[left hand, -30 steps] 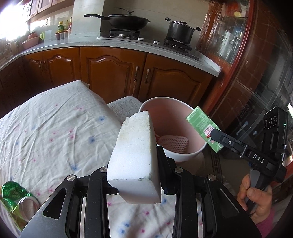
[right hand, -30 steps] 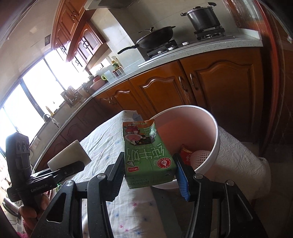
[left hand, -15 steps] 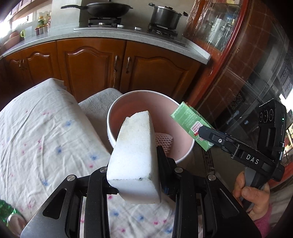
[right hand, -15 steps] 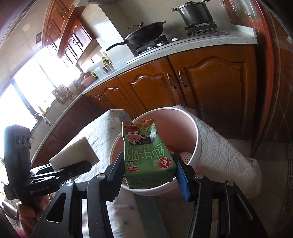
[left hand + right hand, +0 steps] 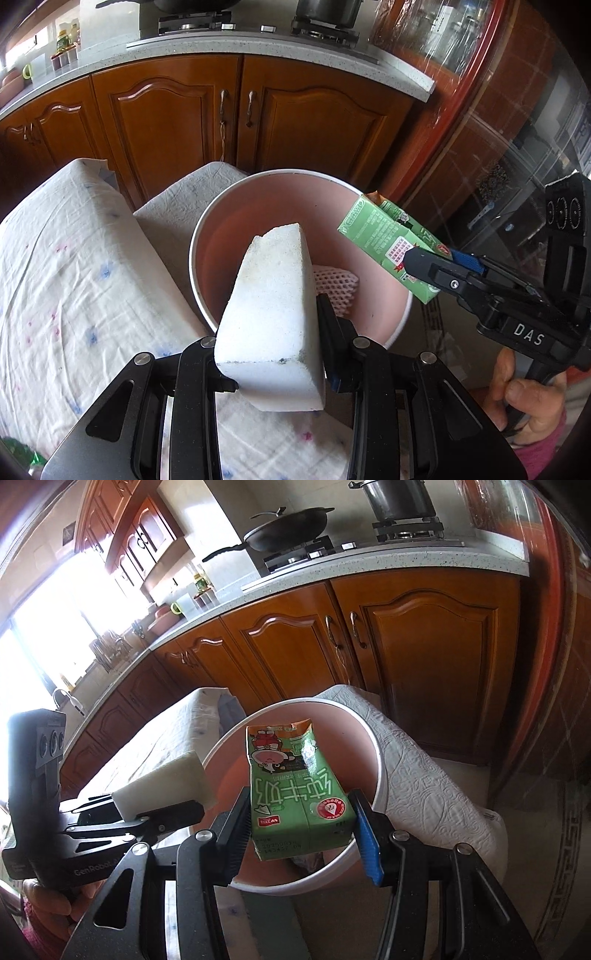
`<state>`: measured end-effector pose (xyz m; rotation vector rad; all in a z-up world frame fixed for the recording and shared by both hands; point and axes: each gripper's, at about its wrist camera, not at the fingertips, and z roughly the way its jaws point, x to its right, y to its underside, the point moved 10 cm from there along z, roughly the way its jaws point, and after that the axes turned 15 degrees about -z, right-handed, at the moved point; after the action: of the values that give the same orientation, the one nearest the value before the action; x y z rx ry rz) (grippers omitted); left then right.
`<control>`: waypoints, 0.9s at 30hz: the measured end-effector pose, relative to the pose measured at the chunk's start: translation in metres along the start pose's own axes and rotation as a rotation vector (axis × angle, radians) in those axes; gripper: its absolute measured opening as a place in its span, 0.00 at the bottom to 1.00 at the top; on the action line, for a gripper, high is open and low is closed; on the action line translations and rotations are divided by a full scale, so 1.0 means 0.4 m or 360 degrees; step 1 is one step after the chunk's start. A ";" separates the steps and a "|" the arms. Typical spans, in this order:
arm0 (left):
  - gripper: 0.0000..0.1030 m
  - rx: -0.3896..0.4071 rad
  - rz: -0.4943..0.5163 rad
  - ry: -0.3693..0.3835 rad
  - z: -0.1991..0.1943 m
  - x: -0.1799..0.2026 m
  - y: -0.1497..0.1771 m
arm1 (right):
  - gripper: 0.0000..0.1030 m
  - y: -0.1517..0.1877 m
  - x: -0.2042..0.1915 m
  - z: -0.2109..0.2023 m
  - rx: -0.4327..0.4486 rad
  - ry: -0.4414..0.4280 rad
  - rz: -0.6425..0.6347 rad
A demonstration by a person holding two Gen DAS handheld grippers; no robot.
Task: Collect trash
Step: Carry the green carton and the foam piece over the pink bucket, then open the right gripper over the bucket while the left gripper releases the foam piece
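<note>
Kitchen: wood cabinets (image 5: 166, 122) under a speckled grey countertop (image 5: 388, 563), wok (image 5: 291, 528) and steel pot (image 5: 397, 498) on the gas hob, bright window at far left in the right wrist view. Near side is a table under a white cloth (image 5: 62, 280) with small pink and blue marks. A second quilted white cloth (image 5: 424, 775) covers something just right of and behind the bin.

Pink bin (image 5: 207, 236) with white rim stands off the table's right end, in front of the cabinets. Inside it: a white foam fruit net (image 5: 334, 282) against the right-hand wall, plus something red partly hidden, can't tell what.

Left gripper (image 5: 271, 345): jaws clamped on a white foam block (image 5: 275, 295), block upright, slightly dirty on its top face, sticking out forward over the bin's near-left rim. In the right wrist view the block (image 5: 166, 782) sits at the bin's left edge, not inside.

Right gripper (image 5: 299, 830): jaws clamped on the base of a green milk carton (image 5: 295, 794), torn top end pointing away, Chinese print and a cartoon cow on the face. Carton hangs above the bin opening, right of centre in the left wrist view (image 5: 391, 247), clear of the rim. Blue pad visible on the right-hand finger (image 5: 365, 834).

Block and carton are apart, not touching. Right hand (image 5: 524, 402) wraps the right gripper's handle, pink sleeve at the wrist. Bit of green wrapper (image 5: 18, 454) at the table's near-left corner.
</note>
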<state>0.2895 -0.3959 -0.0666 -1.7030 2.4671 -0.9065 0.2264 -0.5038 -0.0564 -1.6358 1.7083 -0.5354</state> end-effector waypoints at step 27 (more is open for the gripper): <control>0.58 -0.0049 -0.0010 -0.0083 0.056 -0.026 0.014 | 0.56 0.021 0.042 0.019 -0.0028 -0.0052 0.0119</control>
<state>0.2961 -0.3955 -0.0910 -1.7217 2.4568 -0.8177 0.2268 -0.5178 -0.0710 -1.5775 1.7472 -0.4568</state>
